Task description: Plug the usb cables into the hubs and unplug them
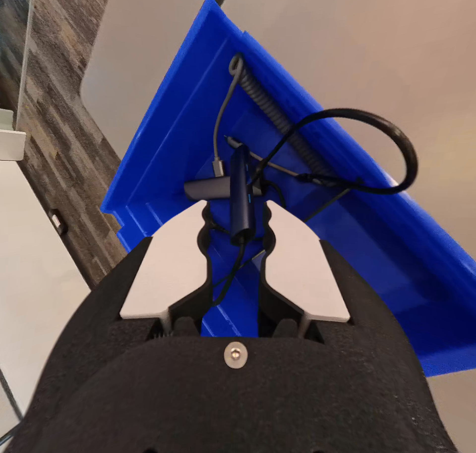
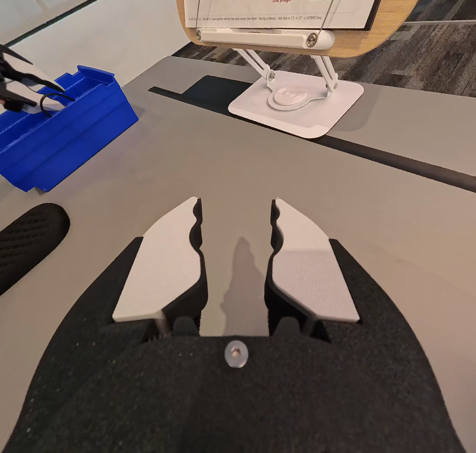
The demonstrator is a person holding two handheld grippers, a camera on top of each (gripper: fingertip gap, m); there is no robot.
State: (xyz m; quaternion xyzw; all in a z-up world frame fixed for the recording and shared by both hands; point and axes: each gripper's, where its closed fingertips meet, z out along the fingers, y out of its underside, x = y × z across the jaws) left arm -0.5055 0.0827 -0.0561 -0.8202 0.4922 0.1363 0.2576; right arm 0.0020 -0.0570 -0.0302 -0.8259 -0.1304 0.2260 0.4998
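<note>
Left gripper (image 1: 237, 209) hangs over the blue bin (image 1: 164, 142), its jaws parted, with the dark blue hub (image 1: 238, 198) standing between the fingertips; whether the pads touch it cannot be told, since blue shows on either side of the hub. That hub runs from 12 toward 6 o'clock and crosses over a grey hub (image 1: 206, 184) lying from 9 to 3 o'clock beneath it. A grey plug (image 1: 219, 166) rests just at 11 o'clock of the crossing, its thin lead rising to 12 o'clock and turning into a coiled grey cable (image 1: 268, 106) that lies along the bin's far wall toward 2 o'clock. A black cable (image 1: 401, 142) loops out over the bin's rim at 2 o'clock and back in. The bin's inner walls close in on both sides of the fingers, so room there is narrow; its rim at 9 o'clock sits near the table (image 1: 123, 62) edge, beyond which carpet shows.

Right gripper (image 2: 236, 204) is spread and holds nothing, hovering over bare grey table (image 2: 231, 170) with wide free surface all around. From its view the bin (image 2: 64, 137) lies at 10 o'clock, the left gripper (image 2: 33, 90) dipping into it. A white stand (image 2: 296, 106) sits at 1 o'clock by the table's far edge, carrying a wooden board with a printed sheet (image 2: 278, 0). A black mesh armrest (image 2: 25, 237) lies at 9 o'clock.
</note>
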